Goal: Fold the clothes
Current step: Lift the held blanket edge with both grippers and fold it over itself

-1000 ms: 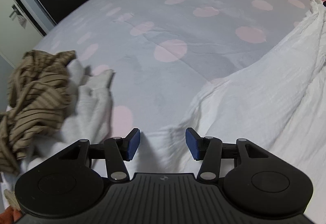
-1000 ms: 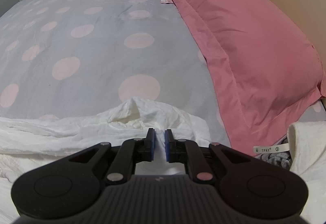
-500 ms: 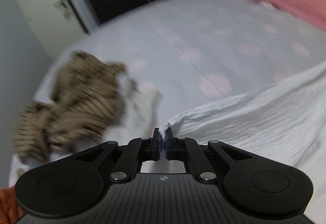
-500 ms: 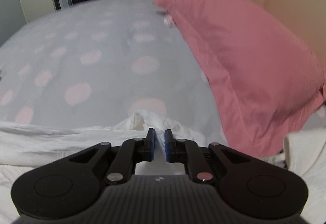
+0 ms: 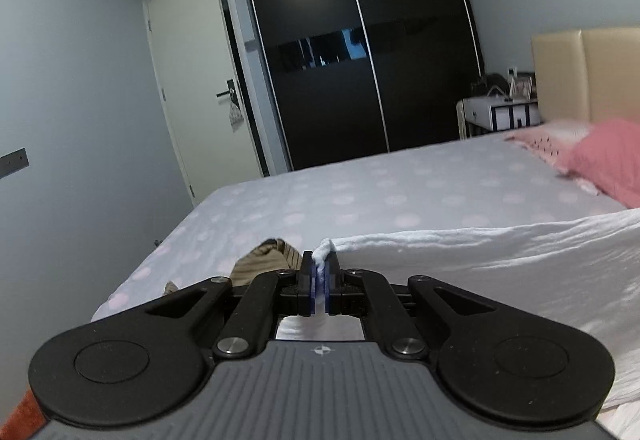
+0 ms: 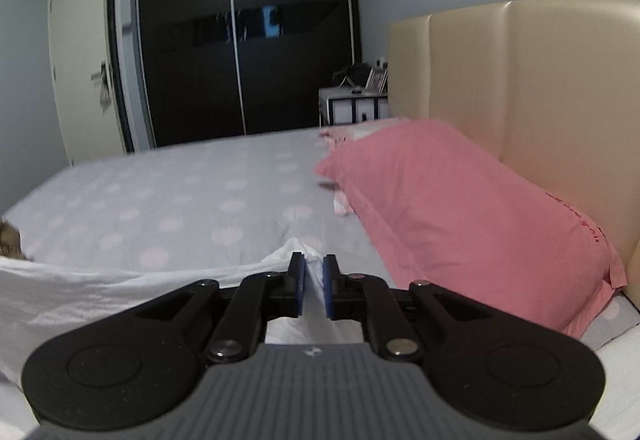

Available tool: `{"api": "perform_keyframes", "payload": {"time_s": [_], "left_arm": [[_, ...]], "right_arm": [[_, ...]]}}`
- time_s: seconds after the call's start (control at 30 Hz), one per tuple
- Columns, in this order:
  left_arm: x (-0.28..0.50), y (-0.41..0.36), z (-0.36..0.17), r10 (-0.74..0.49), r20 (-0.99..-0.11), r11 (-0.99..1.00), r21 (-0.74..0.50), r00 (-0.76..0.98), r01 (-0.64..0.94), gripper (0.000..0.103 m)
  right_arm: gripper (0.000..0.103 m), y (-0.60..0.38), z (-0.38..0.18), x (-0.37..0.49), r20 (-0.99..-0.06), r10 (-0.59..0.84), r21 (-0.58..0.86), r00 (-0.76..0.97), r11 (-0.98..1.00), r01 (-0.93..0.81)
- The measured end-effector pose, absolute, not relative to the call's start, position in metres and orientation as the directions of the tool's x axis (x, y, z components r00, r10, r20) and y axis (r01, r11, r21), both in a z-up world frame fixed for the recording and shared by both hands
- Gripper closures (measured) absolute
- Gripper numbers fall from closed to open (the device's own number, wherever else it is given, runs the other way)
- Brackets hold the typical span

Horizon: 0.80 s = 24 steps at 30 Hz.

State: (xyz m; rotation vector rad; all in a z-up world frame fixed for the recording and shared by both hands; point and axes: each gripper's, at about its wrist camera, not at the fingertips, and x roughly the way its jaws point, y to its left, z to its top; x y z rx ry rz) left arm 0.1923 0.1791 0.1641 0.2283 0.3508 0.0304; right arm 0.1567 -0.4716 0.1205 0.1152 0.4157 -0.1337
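Observation:
A white crinkled garment [image 5: 480, 260] is held up over the bed, stretched between both grippers. My left gripper [image 5: 319, 280] is shut on its left corner, which pokes out between the blue pads. My right gripper [image 6: 313, 282] is shut on the garment's [image 6: 100, 296] other corner, with a narrow gap between the pads filled by cloth. A brown striped garment [image 5: 266, 260] lies on the bed just behind the left fingers, mostly hidden; its edge also shows in the right wrist view [image 6: 9, 240].
The bed has a grey sheet with pink dots [image 5: 400, 192]. A pink pillow [image 6: 460, 208] lies against the beige headboard [image 6: 520, 88]. Black sliding wardrobe doors [image 5: 360, 48], a door [image 5: 192, 80] and a bedside table [image 5: 496, 114] stand beyond the bed.
My left gripper closed on the white garment's corner. Both grippers then rose and tilted up, lifting the garment's edge off the bed, so the room now shows.

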Motion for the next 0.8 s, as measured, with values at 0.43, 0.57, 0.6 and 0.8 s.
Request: {"api": "perform_keyframes", "payload": {"time_s": [0.43,0.57,0.6,0.8], "left_arm": [[0.146,0.177,0.145,-0.01,-0.513,0.93,0.311,0.858,0.197,0.101],[0.112,0.178,0.132,-0.029,-0.569,0.909,0.328,0.822,0.259,0.101],[0.104,0.178,0.131,-0.033,-0.577,0.904,0.331,0.816,0.27,0.101],[0.051,0.178,0.13,-0.075,-0.608,0.89,0.317,0.79,0.328,0.101]], "right_arm": [[0.092,-0.492,0.103,0.123,-0.565,-0.081,0.093,0.821,0.983,0.161],[0.092,-0.491,0.096,0.097,-0.608,-0.062,0.086,0.792,0.986,0.143],[0.092,-0.492,0.094,0.09,-0.618,-0.058,0.088,0.784,0.986,0.142],[0.092,-0.499,0.092,0.04,-0.674,-0.06,0.103,0.736,0.979,0.175]]}}
